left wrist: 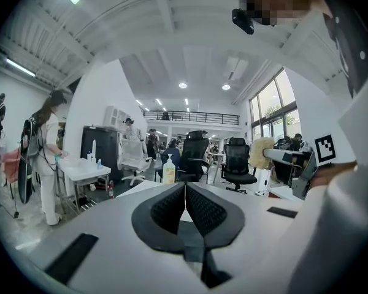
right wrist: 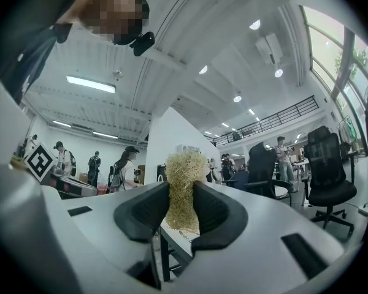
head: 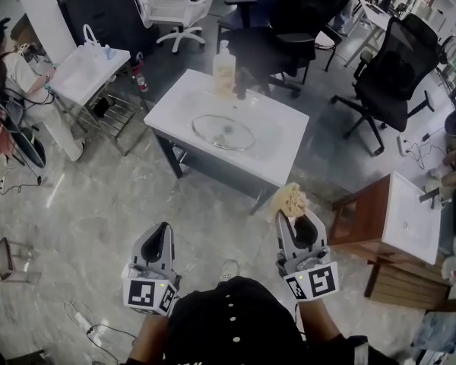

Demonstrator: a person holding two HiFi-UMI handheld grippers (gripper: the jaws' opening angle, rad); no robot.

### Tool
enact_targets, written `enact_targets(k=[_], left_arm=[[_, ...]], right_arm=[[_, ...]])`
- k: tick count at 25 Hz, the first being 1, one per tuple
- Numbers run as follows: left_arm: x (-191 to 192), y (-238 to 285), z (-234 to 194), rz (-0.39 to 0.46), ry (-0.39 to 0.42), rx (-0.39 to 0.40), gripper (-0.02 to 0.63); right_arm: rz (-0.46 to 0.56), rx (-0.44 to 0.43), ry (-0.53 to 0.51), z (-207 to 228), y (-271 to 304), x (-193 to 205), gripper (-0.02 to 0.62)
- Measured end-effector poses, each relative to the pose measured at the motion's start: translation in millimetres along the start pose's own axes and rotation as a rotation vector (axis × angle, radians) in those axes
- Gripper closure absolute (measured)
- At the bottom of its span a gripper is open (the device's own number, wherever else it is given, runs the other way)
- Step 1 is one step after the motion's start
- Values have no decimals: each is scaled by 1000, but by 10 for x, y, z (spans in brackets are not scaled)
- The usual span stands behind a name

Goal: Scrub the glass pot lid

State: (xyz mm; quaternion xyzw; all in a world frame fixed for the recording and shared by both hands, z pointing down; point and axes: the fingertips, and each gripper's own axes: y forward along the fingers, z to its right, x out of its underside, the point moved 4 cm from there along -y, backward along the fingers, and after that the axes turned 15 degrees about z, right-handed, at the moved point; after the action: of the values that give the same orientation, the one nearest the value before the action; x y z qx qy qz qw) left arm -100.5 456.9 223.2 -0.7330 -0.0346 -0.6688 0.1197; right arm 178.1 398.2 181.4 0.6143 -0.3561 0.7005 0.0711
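You're holding both grippers out low in front of you, well short of the white table (head: pixel 283 157). Your left gripper (left wrist: pixel 185 192) is sitting fully closed, pads pressing flat against each other with nothing between them. Your right gripper (right wrist: pixel 181 201) is clamping down on a scruffy straw-coloured scrubber (right wrist: pixel 184 176), and the tuft is sticking out past the jaw tips. The glass pot lid (head: pixel 223 132) is lying flat around the middle of the white table, well apart from both grippers, so nothing's touching it right now. A pump bottle (head: pixel 224 68) is standing at the table's far edge, just behind the lid. A black office chair (head: pixel 391 74) is sitting beyond the table on the right, and a person (left wrist: pixel 46 158) is standing at a small white stand (head: pixel 83 71) off to your left.
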Motion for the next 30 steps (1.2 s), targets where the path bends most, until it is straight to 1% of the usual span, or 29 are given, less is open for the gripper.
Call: enact_targets(k=[5, 11, 17, 23, 27, 30], left_arm=[[50, 203, 7, 0, -4, -29, 578], [81, 297, -61, -22, 0, -53, 578], [229, 510, -209, -42, 9, -64, 578], [237, 881, -418, -28, -6, -30, 578], [284, 1201, -674, -26, 16, -12, 578], [322, 1452, -903, -29, 7, 2, 578]], right_arm=[[0, -20, 16, 179, 161, 113, 463], [-8, -39, 40, 244, 318, 237, 463], [-16, -40, 29, 312, 480, 368, 463], [-18, -25, 0, 393, 792, 459, 463], [-33, -18, -23, 444, 1140, 640, 463], [-37, -12, -28, 463, 1443, 789, 463]])
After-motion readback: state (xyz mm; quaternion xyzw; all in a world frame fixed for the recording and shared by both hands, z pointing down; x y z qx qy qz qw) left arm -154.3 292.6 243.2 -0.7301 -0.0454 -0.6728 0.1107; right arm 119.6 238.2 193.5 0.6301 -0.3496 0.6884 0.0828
